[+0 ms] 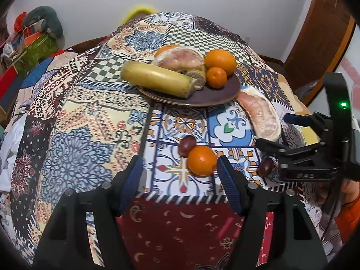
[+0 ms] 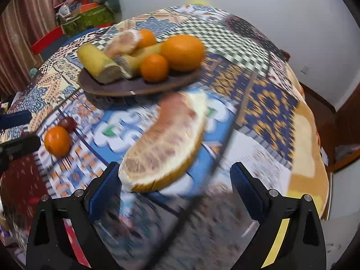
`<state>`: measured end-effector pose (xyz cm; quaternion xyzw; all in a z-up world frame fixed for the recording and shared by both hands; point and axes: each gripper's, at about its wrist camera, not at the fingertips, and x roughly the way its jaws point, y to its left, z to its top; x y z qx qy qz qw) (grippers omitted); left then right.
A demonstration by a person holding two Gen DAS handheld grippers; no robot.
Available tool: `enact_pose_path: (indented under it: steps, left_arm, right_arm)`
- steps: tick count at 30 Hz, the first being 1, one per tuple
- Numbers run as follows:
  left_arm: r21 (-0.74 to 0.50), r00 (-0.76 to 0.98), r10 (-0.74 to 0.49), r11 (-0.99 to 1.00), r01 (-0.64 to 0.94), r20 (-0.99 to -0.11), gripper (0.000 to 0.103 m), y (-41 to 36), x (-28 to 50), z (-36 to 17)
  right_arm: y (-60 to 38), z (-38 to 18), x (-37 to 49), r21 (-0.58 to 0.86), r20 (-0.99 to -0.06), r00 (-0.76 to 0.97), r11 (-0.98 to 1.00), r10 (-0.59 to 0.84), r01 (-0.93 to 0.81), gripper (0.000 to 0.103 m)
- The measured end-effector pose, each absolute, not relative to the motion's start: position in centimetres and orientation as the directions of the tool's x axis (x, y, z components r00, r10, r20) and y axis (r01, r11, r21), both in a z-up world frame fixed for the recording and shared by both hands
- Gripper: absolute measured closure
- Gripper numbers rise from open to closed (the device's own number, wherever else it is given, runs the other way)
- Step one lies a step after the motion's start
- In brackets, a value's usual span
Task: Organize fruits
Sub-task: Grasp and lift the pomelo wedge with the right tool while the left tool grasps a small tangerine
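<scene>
A brown plate holds a yellow banana-like piece, a peeled pomelo piece, a big orange and a small one. On the cloth, a small orange lies between the tips of my open left gripper, close to its right finger. A dark red grape touches that orange. A pomelo segment lies between the wide jaws of my right gripper. Its near end is at the left pad, and the right pad stands apart.
A second dark grape lies on the patterned tablecloth beside the right gripper. Boxes and cushions are stacked beyond the table's far left. The table edge curves away at the right, with a wooden door behind. The right wrist view is blurred.
</scene>
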<state>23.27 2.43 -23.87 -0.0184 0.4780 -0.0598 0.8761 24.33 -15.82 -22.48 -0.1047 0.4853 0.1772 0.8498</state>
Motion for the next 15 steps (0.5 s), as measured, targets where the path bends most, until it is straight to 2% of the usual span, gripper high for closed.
enact_pose_path:
  steps: [5,10,15]
  left_arm:
    - [-0.098,0.513,-0.138,0.99,0.105,-0.847,0.035,1.3,23.4,-24.8]
    - [-0.098,0.497,-0.134,0.99,0.098,-0.857,0.035,0.8,23.9,-25.7]
    - [-0.098,0.491,-0.126,0.992,0.082,-0.862,0.035,0.7,24.6,-26.3]
  right_arm:
    - [-18.4,-22.5,23.8,0.006,-0.864,0.467,0.931,0.188,-0.364,0.009]
    - [-18.1,-21.5,23.8,0.055,-0.843,0.477,0.922,0.249,-0.383,0.009]
    - [-16.1,-22.1,25.4,0.025,-0.843,0.485,0.918,0.233,-0.397,0.01]
